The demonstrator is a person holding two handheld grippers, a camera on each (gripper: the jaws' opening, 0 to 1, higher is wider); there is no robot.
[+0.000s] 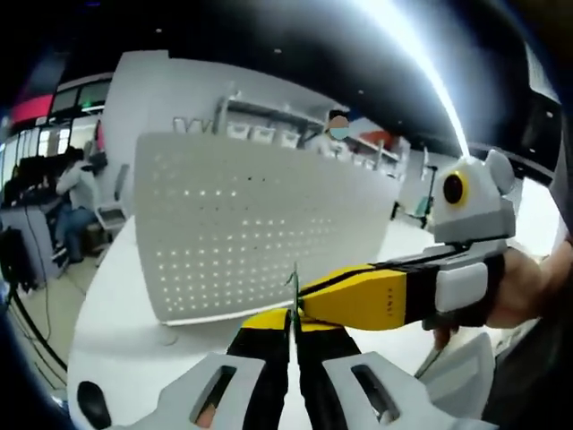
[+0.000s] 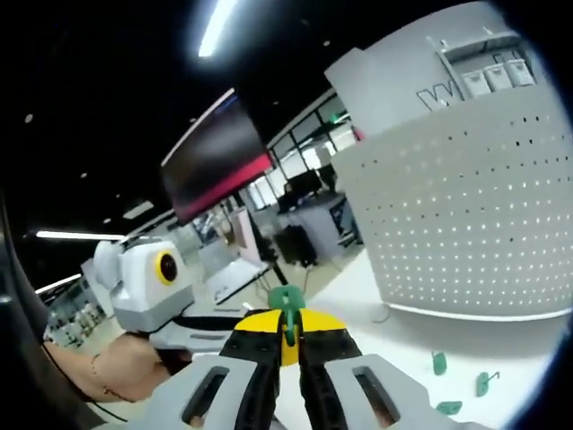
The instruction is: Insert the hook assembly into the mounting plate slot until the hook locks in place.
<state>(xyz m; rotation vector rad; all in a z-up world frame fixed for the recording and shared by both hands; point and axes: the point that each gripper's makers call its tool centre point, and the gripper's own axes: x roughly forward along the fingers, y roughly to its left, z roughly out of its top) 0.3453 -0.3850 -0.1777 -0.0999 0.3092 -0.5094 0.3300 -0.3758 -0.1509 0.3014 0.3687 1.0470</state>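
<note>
- In the left gripper view, the left gripper (image 1: 293, 336) has its jaws drawn almost together, nipping a thin green hook (image 1: 293, 288) whose edge stands up just above the tips.
- The right gripper (image 1: 358, 300) comes in from the right of that view, held by a hand (image 1: 524, 291); its yellow-and-black jaws meet the same green piece at the left gripper's tips.
- In the right gripper view, the right gripper (image 2: 287, 345) is narrowly closed on the green hook (image 2: 286, 300), whose rounded top shows just above the jaws.
- The left gripper's body (image 2: 170, 309) sits to the left there, with a hand (image 2: 112, 367) beneath it; I cannot tell its jaw state from that view.
- A white perforated mounting plate (image 1: 242, 224) stands upright on the white table (image 1: 116, 331), just beyond the grippers; in the right gripper view it (image 2: 466, 215) fills the right side.
- Three spare green hooks (image 2: 461, 381) lie on the table (image 2: 385, 336) near the plate's foot, apart from the plate.
- The room is a large open workshop with a dark ceiling and long strip lights (image 1: 421, 63).
- A white wall with shelving (image 1: 269, 125) stands far behind the plate.
- A seated person (image 1: 76, 193) works at desks on the far left.
- A dark hanging screen with a red band (image 2: 219, 161) shows in the right gripper view.
</note>
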